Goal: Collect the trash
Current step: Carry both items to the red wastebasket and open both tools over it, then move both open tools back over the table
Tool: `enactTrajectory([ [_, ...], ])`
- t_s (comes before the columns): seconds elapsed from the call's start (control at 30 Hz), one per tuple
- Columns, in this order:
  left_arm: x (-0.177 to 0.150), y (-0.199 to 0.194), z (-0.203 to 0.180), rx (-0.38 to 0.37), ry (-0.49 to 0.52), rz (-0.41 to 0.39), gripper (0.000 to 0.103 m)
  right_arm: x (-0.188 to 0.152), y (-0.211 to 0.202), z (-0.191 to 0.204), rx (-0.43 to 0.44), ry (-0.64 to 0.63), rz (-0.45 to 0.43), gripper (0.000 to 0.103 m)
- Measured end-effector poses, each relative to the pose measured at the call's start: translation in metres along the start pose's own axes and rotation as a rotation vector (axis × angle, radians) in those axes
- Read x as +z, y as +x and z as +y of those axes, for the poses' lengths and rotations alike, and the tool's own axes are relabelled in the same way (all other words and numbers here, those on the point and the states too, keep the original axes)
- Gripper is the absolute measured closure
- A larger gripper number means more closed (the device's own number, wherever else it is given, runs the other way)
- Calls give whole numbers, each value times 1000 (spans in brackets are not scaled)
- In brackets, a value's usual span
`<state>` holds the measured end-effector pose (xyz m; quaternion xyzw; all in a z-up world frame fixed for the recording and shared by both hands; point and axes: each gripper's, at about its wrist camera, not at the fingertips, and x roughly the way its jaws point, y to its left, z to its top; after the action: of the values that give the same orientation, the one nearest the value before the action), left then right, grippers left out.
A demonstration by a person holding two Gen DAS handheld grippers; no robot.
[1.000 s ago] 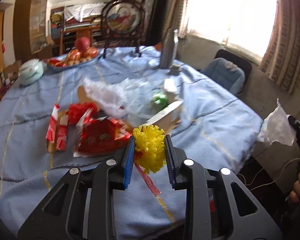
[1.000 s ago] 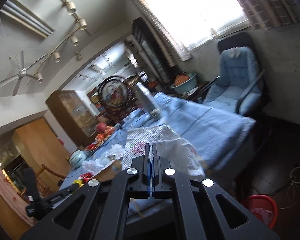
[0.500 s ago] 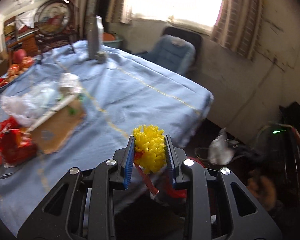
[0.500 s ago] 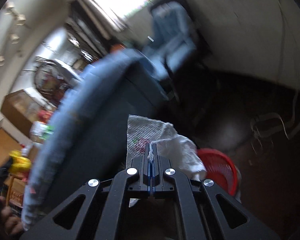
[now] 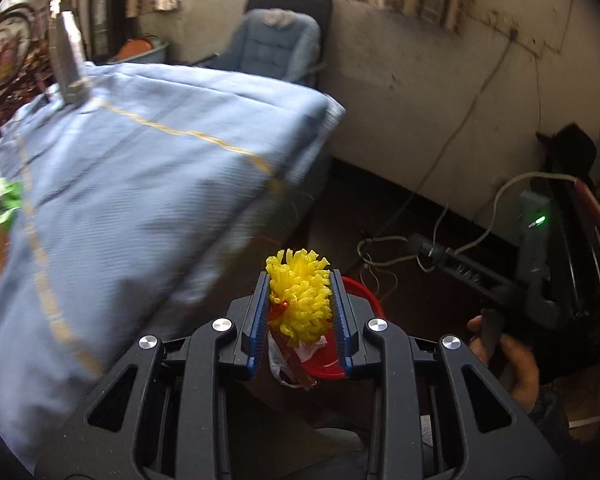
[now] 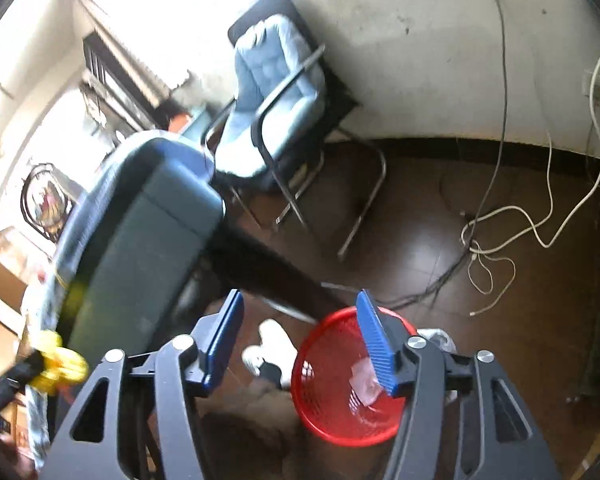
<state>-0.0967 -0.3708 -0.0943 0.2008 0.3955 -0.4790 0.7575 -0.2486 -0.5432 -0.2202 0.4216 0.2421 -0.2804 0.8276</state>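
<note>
My left gripper [image 5: 299,312] is clamped on a yellow, bristly plastic pom-pom with a red ribbon tail [image 5: 300,300]; the blue pads press both its sides and the tail hangs below the jaws. My right gripper [image 6: 300,344] has just been opening and now stands wide, with nothing between its blue pads; a pale crumpled scrap [image 6: 364,380] lies inside the round red mesh plastic bin [image 6: 332,420] on the dark floor, directly beneath it.

From the left wrist, only part of the bin's red rim [image 5: 362,292] shows behind the right-hand pad, so the pom-pom sits near the bin's mouth, but I cannot tell whether it is fully above it. The overhanging edge of the blue tablecloth [image 5: 140,184] is close on the left.

Judgement on the step in hand, dropping the pom-pom:
- Carry it further over the bin's centre, clear of the cloth's edge
- Draw the right gripper aside, since both crowd the same opening
- Point the jaws downward, then open wide; the bristles and ribbon may cling to the ridged pads
- Risk: a light piece released at the rim could bounce onto the floor
</note>
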Motion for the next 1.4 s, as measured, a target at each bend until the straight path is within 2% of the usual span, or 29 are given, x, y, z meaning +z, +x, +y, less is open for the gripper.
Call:
enactTrajectory([
  [0.1,4,22,-18,-14,34,31,71,3,-3,0,2,9,-15,44],
  [0.17,8,32,-28,-9,56,42,60,5,-3,-3,10,24,-17,44],
  [0.23,11,34,-33,0,55,31,34,7,-6,-5,24,43,-20,44],
  [0.3,13,28,-33,8,49,2,20,12,-4,-11,33,45,-23,44],
  [0.33,13,24,-32,13,49,-12,16,15,-4,-12,35,44,-25,44],
  [0.53,13,4,-19,74,35,-52,11,14,-3,-7,56,32,-16,44],
  [0.7,8,-15,0,120,-7,-65,11,12,-15,14,66,-22,-29,41],
  [0.87,3,-38,19,161,-56,-109,8,10,-31,40,62,-94,-58,33],
  [1.03,-3,-64,39,184,-118,-158,7,7,-52,67,20,-168,-102,22],
  [1.13,-8,-80,52,207,-152,-191,7,3,-67,84,-19,-233,-147,13],
  [1.2,-12,-91,61,231,-169,-212,7,-2,-82,100,-69,-298,-215,5],
  [1.3,-21,-108,75,293,-197,-251,7,-10,-101,124,-146,-408,-333,5],
  [1.4,-29,-128,94,349,-238,-288,7,-16,-112,144,-157,-484,-375,5],
])
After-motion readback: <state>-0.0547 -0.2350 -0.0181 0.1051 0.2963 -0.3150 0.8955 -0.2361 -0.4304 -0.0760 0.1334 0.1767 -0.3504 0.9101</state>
